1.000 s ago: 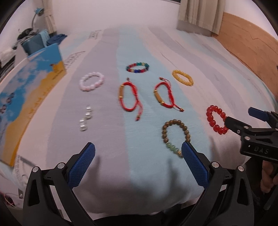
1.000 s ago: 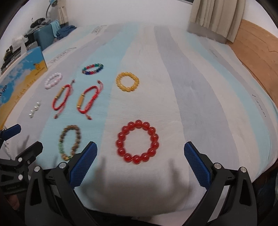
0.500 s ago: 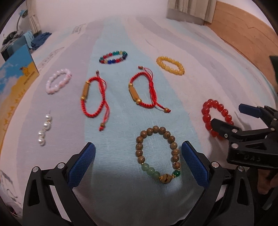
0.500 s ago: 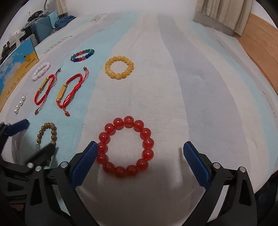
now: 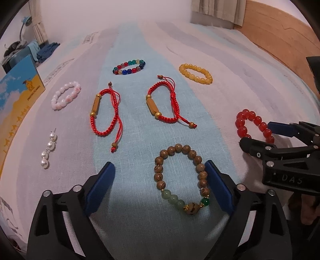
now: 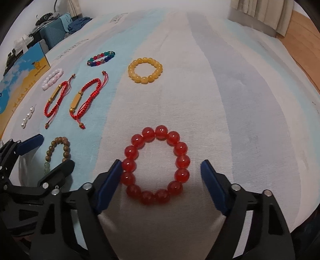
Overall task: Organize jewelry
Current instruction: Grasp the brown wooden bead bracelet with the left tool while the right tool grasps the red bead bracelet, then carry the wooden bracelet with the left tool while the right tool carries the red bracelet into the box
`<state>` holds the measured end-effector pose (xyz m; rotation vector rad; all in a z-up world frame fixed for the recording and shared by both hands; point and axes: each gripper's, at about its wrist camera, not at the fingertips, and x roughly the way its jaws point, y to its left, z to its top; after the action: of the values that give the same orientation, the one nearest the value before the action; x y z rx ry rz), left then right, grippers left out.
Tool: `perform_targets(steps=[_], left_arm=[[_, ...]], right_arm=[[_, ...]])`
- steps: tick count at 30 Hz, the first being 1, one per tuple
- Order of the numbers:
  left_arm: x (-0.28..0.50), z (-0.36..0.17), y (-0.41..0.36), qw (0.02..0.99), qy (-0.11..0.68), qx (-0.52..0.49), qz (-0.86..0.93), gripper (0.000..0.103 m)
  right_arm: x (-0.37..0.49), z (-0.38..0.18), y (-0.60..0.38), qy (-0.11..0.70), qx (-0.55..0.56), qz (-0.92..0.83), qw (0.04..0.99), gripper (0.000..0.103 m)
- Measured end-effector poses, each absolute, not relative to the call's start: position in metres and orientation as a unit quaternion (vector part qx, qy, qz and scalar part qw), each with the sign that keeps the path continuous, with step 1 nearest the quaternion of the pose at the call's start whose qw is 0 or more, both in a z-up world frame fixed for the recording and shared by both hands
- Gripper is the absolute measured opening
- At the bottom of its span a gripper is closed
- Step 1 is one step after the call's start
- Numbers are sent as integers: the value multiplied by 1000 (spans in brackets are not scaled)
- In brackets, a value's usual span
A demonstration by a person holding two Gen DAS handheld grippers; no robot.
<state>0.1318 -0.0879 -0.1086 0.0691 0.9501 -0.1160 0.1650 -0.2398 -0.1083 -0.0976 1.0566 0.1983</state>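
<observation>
Both tongs have dropped closer to the bed (image 6: 230,104) since a second ago, each spread apart: left tongs (image 5: 160,183) straddling the wooden bead bracelet (image 5: 181,179), right tongs (image 6: 161,181) around the red bead bracelet (image 6: 157,165); pinch one bead strand squarely, not fabric.

Home bedroom. Work surface was bed: striped blue/grey/white sheet (image 5: 140,50) over soft mattress. Wooden headboard panel (image 5: 280,34) ran along right side, beige curtains (image 5: 216,10) hung at far end. Left edge held desk lamp (image 5: 25,24), piled clothes (image 6: 78,22), teal case (image 6: 53,34), blue-yellow box (image 5: 18,96). White wall (image 5: 100,14) behind.
</observation>
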Motion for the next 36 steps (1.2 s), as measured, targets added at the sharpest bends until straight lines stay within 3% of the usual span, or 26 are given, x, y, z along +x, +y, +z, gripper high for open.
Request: perform_targets(steps=[5, 13, 16, 23, 24, 25, 26, 36], left_arm=[[127, -105, -88, 885, 459, 27, -73, 66], [123, -100, -93, 879, 465, 23, -104, 19], [122, -98, -93, 878, 466, 25, -107, 7], [119, -90, -87, 878, 466, 20, -107, 7], [119, -88, -87, 878, 466, 20, -106, 7], [119, -87, -86, 879, 465, 20, -106, 7], [118, -85, -85, 879, 464, 20, -106, 7], [114, -79, -80, 880, 464, 21, -101, 7]], right_arm=[[164, -106, -240, 506, -45, 96, 856, 54], [167, -103, -246, 513, -37, 99, 852, 28], [165, -102, -249, 517, -28, 103, 849, 26], [161, -95, -253, 516, -15, 105, 850, 25], [161, -93, -252, 514, -14, 106, 851, 21], [160, -90, -252, 510, -16, 103, 854, 5], [160, -87, -252, 507, -20, 100, 856, 0], [162, -93, -259, 525, -5, 89, 847, 4]])
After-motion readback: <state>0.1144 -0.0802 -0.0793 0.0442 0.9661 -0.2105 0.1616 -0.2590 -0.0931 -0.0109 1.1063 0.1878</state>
